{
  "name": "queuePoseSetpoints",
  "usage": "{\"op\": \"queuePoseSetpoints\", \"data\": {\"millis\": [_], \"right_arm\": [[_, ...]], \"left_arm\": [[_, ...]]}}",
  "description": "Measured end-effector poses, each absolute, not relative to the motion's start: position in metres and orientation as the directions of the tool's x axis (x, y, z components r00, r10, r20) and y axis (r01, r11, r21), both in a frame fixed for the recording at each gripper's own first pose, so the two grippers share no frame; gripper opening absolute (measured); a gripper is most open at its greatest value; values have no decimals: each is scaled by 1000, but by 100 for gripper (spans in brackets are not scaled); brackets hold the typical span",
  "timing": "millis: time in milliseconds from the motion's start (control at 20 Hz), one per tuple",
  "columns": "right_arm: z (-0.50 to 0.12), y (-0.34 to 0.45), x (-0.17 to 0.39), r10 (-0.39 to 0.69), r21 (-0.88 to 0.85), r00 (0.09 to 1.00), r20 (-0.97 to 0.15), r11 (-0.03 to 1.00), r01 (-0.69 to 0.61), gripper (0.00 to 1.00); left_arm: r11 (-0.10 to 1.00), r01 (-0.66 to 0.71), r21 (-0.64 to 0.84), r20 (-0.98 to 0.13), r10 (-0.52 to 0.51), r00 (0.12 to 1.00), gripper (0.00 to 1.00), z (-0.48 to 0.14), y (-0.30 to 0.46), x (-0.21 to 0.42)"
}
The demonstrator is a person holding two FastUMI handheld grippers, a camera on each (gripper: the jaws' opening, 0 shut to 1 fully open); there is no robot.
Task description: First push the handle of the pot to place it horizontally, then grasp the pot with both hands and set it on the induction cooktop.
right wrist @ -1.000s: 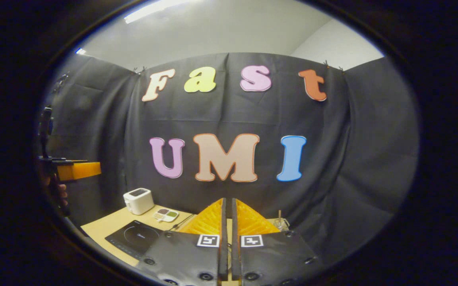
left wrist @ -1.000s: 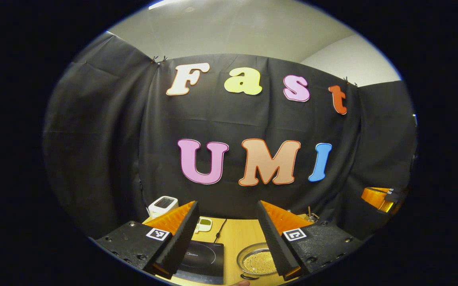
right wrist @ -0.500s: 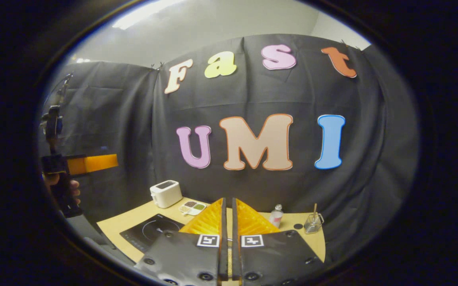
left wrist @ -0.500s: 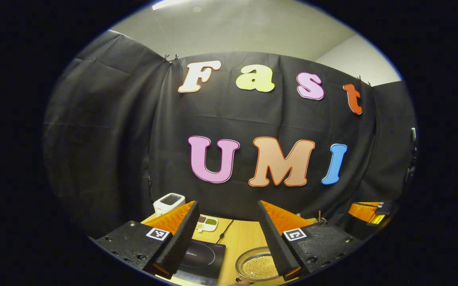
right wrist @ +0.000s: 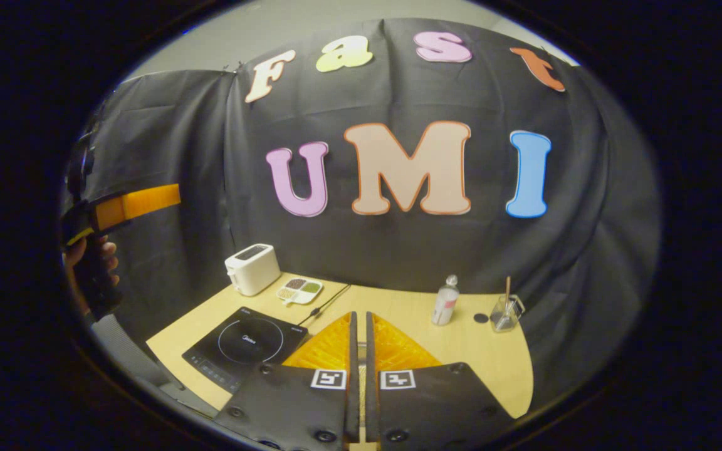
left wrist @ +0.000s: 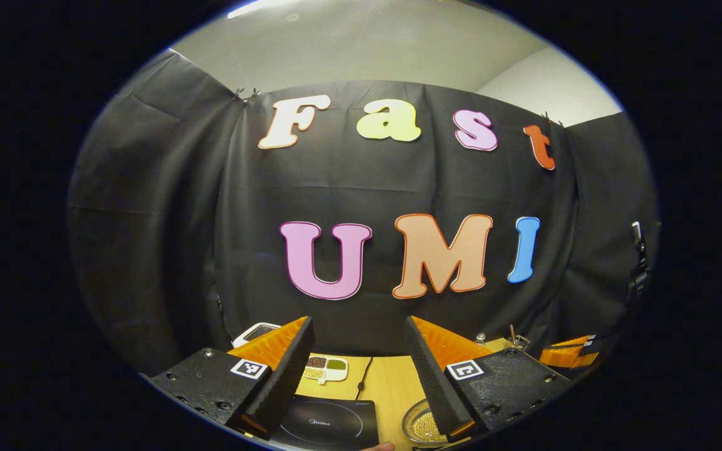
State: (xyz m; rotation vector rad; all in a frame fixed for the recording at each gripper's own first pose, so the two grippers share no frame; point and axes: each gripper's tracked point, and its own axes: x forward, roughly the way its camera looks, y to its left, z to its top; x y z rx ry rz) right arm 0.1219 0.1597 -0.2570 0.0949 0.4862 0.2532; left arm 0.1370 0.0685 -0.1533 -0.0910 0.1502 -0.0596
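The right gripper (right wrist: 358, 319) has tipped downward since a second ago, bringing more of the table (right wrist: 461, 344) into its view; its fingers are closed together on nothing. The left gripper (left wrist: 358, 326), held high in a hand (right wrist: 94, 263), has its fingers spread wide and empty above the induction cooktop (left wrist: 329, 426). The pot (left wrist: 422, 425) sits just right of the cooktop, whose printed logo is too small to read.

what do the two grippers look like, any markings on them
Each gripper has two wedge-shaped fingers on flat black plates studded with screws. Each plate carries a small square black-and-white tag: see the left gripper and the right gripper in their own views. In the right gripper view, a bare hand grips the left gripper's dark handle.
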Motion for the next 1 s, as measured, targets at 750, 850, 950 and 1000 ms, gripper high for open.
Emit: {"op": "queuePoseSetpoints", "data": {"millis": [750, 850, 950, 1000], "right_arm": [[-433, 214, 21, 167, 192, 567, -807, 981, -16, 2], [-449, 219, 9, 174, 198, 527, -832, 980, -10, 2], [-463, 225, -2, 186, 203, 487, -853, 979, -18, 3], [-471, 226, -8, 186, 198, 465, -866, 980, -23, 3]], "left_arm": [[972, 191, -138, -201, -216, 956, 84, -231, 106, 148], [973, 179, -147, -209, -208, 956, 89, -237, 112, 145], [977, 159, -144, -224, -188, 956, 89, -244, 122, 143], [978, 149, -146, -230, -180, 957, 89, -247, 126, 142]]}}
